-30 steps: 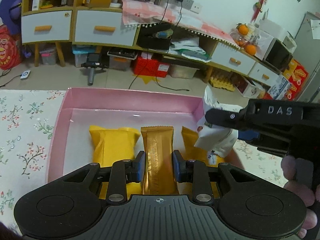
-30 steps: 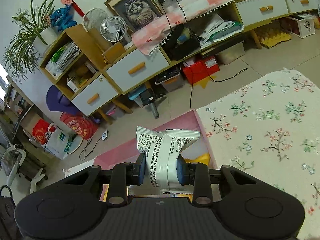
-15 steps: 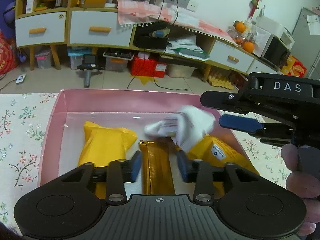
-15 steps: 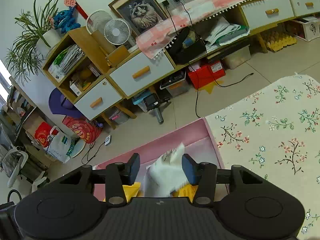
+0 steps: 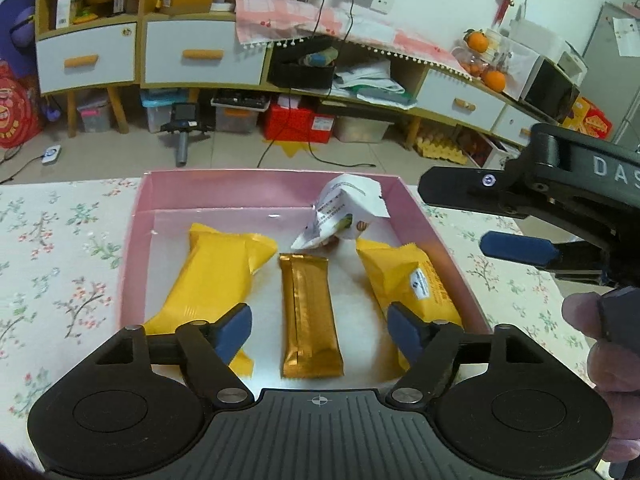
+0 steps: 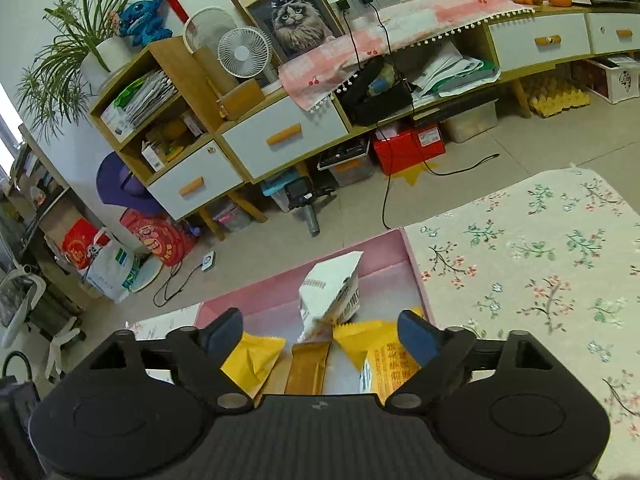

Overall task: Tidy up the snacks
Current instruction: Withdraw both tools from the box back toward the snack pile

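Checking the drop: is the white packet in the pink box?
In: white packet leans on pink box's far wall, both grippers open.

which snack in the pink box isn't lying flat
The white packet, propped tilted at the box's far right; both yellow packs and the gold bar lie flat.

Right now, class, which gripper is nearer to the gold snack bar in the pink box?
Left. The left gripper is open with its fingers either side of the gold snack bar. The right gripper, also open, sits off beyond the bar's far end, by the white packet.
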Motion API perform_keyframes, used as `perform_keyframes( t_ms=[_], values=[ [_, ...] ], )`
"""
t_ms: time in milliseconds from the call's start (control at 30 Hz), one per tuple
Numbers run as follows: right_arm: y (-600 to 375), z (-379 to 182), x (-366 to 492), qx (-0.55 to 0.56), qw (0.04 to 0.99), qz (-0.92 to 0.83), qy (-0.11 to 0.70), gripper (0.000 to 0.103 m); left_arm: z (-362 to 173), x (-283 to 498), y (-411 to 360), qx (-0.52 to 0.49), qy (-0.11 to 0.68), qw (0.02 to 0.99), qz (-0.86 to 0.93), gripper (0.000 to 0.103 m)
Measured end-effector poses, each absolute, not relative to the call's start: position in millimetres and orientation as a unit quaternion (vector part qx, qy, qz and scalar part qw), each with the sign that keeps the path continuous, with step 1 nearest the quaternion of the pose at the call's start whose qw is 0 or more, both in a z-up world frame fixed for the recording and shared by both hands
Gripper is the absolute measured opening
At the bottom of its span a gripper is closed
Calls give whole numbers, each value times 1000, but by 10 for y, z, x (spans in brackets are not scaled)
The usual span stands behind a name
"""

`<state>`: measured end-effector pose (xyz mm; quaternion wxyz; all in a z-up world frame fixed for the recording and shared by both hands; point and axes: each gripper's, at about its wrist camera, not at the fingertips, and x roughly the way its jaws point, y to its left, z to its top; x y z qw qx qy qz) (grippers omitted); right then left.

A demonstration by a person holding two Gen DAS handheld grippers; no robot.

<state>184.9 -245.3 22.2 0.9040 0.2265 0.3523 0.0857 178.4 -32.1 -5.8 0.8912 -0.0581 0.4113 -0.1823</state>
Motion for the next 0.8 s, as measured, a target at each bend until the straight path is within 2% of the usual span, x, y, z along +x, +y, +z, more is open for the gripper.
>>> perform_keyframes(
  t_ms=[167,333,800],
  values=[
    [-2432,323,1689,215,903,87,363,71,27,1595,-253,-59,412,891,-180,88],
    [-2430,422,1498,205,906,88,360,74,77,1410,-179,-58,418,889,-175,95],
    [-2368,450,998,169,911,94,365,77,122,835,67,-33,434,884,-167,101]
  ],
)
